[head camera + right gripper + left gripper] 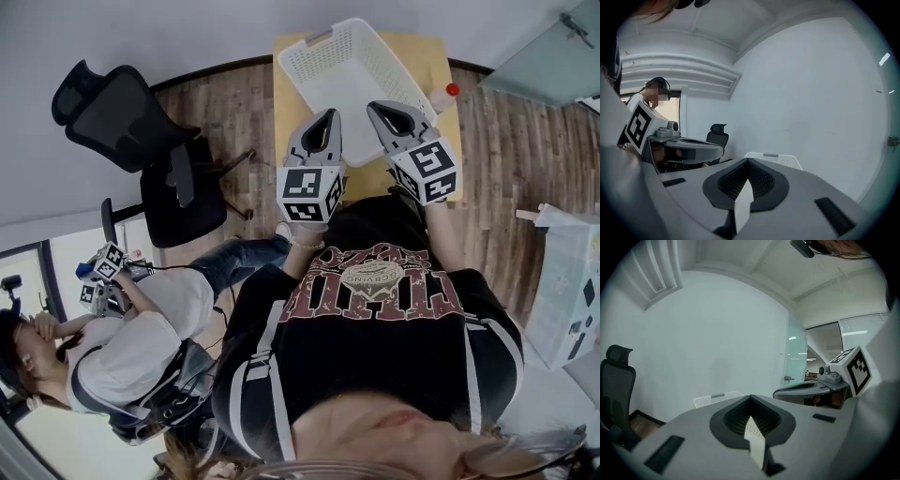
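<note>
With the jaws of the left gripper (327,116) and the right gripper (377,107) pressed together on nothing, the white basket (305,58) beneath is judged light and stiff, best taken by its rim.

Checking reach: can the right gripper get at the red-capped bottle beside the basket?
Probably yes: the bottle stands just outside the basket, with nothing between it and the right gripper. Its jaws are shut and would need opening.
</note>
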A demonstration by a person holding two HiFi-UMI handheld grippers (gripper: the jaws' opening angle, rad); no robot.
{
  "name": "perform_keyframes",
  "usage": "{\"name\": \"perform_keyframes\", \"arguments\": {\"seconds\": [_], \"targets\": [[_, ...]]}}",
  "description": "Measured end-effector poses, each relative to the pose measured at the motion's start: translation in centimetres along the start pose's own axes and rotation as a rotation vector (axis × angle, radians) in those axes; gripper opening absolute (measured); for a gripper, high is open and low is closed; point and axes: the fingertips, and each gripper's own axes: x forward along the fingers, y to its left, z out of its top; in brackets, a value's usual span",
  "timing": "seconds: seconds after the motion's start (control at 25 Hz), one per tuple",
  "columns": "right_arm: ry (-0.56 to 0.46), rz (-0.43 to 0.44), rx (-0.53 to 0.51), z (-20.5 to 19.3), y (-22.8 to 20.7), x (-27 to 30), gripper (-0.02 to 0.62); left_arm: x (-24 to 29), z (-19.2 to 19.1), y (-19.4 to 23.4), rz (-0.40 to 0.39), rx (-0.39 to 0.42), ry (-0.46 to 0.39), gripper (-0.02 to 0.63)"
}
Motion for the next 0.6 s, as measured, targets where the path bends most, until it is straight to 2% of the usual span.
{"name": "perform_keyframes", "arguments": {"seconds": [0.6], "targets": [[0.008, 0.005, -0.008, -0.18, -0.30, 0.01, 0.017, 0.48, -0.24, -0.24, -0.005, 0.001, 0.009, 0.046]]}}
